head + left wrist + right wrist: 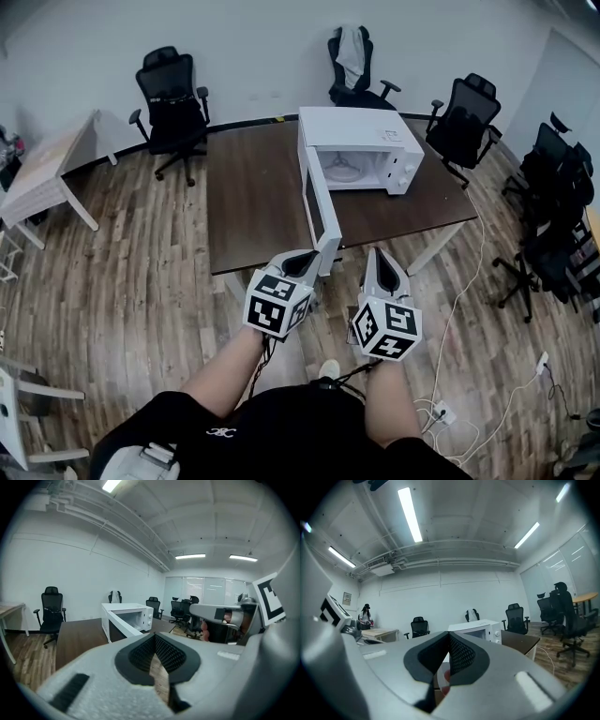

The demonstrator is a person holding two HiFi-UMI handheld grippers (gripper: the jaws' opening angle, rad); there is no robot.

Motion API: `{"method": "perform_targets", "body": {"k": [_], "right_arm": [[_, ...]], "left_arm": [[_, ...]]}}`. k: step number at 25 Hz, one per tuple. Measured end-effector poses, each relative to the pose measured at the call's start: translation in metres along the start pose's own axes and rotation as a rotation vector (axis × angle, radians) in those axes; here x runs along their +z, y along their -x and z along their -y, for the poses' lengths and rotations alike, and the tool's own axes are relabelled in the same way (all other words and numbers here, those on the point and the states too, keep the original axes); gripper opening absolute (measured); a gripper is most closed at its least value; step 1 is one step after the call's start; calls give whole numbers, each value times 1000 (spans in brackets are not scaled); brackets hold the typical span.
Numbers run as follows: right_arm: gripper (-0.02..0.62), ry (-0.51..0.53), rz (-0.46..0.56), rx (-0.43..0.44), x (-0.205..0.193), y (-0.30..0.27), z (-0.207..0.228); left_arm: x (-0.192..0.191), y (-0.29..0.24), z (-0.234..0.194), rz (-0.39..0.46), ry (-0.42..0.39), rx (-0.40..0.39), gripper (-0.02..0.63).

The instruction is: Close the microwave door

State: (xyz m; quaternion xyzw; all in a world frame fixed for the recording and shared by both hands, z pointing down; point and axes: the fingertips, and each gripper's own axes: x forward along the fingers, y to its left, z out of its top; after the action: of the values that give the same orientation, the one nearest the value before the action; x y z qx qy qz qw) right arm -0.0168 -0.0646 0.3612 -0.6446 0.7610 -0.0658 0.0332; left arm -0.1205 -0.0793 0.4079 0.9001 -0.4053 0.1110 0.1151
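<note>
A white microwave [370,141] stands on the dark brown table [253,197], toward its right end. Its door [317,206] hangs open, swung out toward me and past the table's near edge. My left gripper [305,258] is just in front of the door's free edge, jaws shut and empty. My right gripper [380,255] hovers beside it to the right, also shut with nothing held. The left gripper view shows the gripper [154,635] with the microwave [133,616] ahead. In the right gripper view, the microwave [480,629] sits beyond the gripper [449,634].
Black office chairs [173,98] ring the table, with more at the right [553,216]. A white desk [47,173] stands at the left. Cables and a power strip [441,412] lie on the wood floor at my right. A person [366,613] stands far off.
</note>
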Motion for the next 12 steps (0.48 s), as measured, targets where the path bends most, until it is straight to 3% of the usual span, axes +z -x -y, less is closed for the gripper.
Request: {"method": "perform_targets", "body": {"k": [12], "right_arm": [[9,13,-51,84,2,-67,59]], "left_arm": [[13,-71,-18,-42,11,74,11]]}}
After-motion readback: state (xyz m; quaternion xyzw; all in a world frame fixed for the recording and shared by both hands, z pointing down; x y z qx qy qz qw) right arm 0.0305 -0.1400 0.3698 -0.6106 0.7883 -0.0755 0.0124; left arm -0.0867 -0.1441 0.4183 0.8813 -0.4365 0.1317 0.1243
